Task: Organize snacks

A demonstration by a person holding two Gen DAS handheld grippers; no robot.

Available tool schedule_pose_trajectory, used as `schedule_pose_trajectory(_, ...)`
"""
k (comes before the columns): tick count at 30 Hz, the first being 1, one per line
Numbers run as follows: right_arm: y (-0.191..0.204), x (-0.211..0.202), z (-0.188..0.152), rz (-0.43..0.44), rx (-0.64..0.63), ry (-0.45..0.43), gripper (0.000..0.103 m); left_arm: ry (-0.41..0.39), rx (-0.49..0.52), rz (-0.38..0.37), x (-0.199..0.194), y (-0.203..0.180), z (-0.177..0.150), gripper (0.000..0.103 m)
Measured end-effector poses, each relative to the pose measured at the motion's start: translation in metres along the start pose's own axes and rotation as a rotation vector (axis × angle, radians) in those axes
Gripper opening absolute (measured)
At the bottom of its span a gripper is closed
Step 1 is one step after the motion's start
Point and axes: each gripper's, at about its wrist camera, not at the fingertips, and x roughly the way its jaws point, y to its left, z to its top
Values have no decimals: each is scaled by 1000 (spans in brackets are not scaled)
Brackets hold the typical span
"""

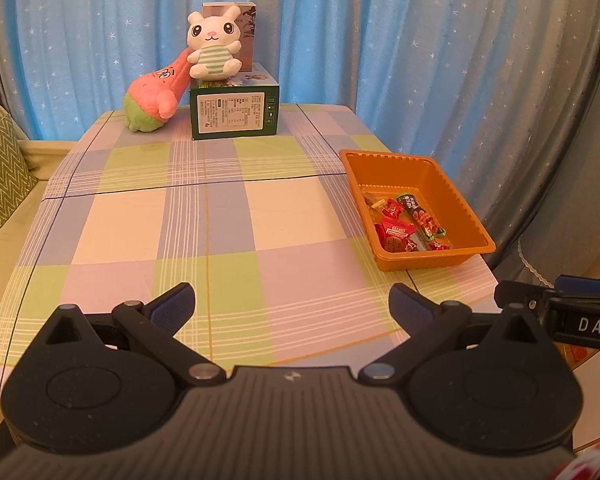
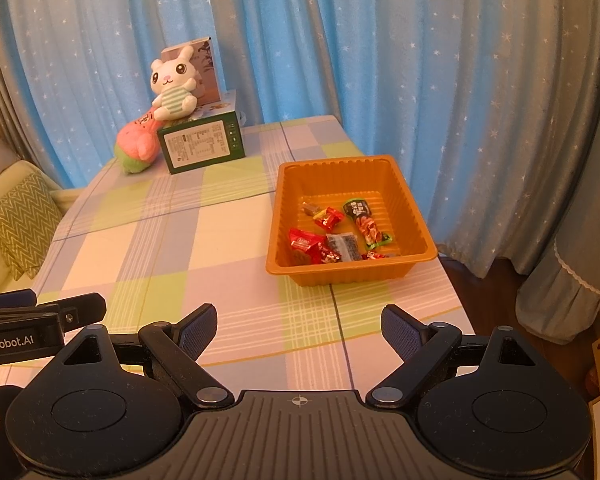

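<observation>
An orange plastic tray [image 1: 468,208] [image 2: 410,204] stands near the right edge of the checked tablecloth. Inside it lie several wrapped snacks: red candy packets [image 1: 396,232] [image 2: 306,242], a long green-and-red stick pack [image 1: 420,216] [image 2: 366,222] and a dark packet [image 2: 344,246]. My left gripper [image 1: 292,308] hovers open over the table's near edge, nothing between its fingers. My right gripper [image 2: 298,330] is likewise open and empty, just short of the tray. The two grippers sit side by side; each shows at the edge of the other's view.
At the table's far end a green box [image 1: 234,110] [image 2: 202,148] carries a white plush rabbit [image 1: 214,46] [image 2: 172,84], with a pink-and-green plush [image 1: 154,98] [image 2: 138,148] leaning beside it. Blue starred curtains hang behind. A sofa with a zigzag cushion [image 1: 0,172] stands left.
</observation>
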Motion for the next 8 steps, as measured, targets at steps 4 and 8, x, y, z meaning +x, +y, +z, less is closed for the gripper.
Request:
schedule_pose_trajectory(4,0,0,0,0,0,0,89,1,0,-1,0,0,0,103)
schedule_pose_trajectory(8,0,0,0,-1,0,0,89,1,2,-1,0,-1,-1,103)
